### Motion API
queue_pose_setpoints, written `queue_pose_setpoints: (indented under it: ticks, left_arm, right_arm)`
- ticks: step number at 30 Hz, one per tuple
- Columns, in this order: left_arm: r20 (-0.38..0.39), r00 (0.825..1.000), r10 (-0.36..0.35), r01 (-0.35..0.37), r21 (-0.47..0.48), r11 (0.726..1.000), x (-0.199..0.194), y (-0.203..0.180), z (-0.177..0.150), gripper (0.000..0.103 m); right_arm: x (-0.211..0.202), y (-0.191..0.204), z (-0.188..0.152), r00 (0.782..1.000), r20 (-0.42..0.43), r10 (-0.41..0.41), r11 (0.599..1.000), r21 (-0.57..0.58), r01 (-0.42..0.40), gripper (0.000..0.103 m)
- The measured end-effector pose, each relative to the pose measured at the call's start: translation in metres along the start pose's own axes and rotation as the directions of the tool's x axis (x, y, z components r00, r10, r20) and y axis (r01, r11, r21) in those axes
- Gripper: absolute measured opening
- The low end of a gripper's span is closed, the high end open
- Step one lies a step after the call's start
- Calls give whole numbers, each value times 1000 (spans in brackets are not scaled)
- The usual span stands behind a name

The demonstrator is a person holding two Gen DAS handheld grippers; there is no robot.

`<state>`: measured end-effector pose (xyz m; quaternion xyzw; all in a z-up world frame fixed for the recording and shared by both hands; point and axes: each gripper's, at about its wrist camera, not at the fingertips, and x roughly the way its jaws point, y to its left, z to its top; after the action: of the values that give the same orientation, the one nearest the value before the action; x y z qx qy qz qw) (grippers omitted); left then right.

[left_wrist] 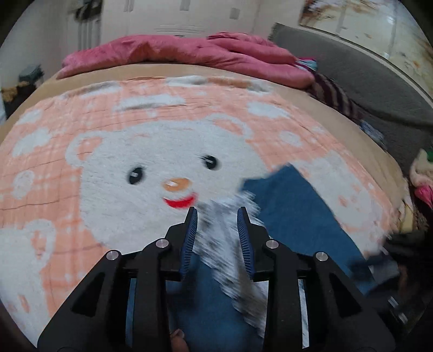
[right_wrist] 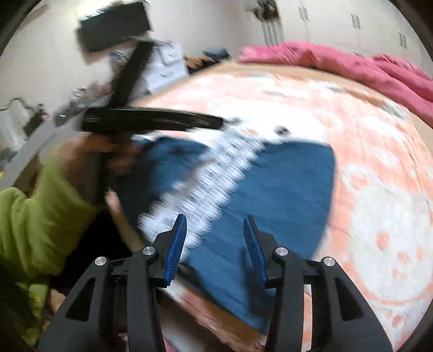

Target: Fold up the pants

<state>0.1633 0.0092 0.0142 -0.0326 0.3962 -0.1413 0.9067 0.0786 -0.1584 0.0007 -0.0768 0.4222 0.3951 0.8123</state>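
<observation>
Blue pants (right_wrist: 284,189) lie spread on the pink and white bear blanket (right_wrist: 379,162) on the bed, their two legs splayed in a V. In the left wrist view the pants (left_wrist: 292,211) lie under and to the right of my left gripper (left_wrist: 217,214), which is open and empty above the gap between the legs. My right gripper (right_wrist: 215,222) is open and empty, hovering over the right leg. The left gripper's body (right_wrist: 151,121) shows in the right wrist view, held by a hand in a green sleeve. Both views are blurred by motion.
A pink duvet (left_wrist: 189,54) is bunched along the bed's far end. A grey rug (left_wrist: 365,81) and a pile of clothes (left_wrist: 422,173) lie to the right of the bed. A dark monitor (right_wrist: 113,24) and clutter stand at the left wall.
</observation>
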Motion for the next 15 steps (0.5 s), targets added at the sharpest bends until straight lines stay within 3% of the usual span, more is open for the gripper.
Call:
queue_pose_setpoints:
  ticks: [4,7,12,15]
  left_arm:
    - [-86,996,2,6,93,996,15,-34,-24,23]
    - [-136,987,83,-60,162,985,37,-47,-39,23]
    - [-128,988,91,-70,160,985,39,-47,-36,23]
    - [-107,990,87,-70,150,986,30,-48,-35,25]
  right_arm:
    - [20,-5,-17,988,-118,-102,995,-13,101,43]
    - [26,-5,-23,986,-128,-107,994,-32,103,43]
    - [24,-6,-30,987,-125,-100,995,-29,98,44]
    - [19,-6,-26,991,-116,-66,998,-29,63,54]
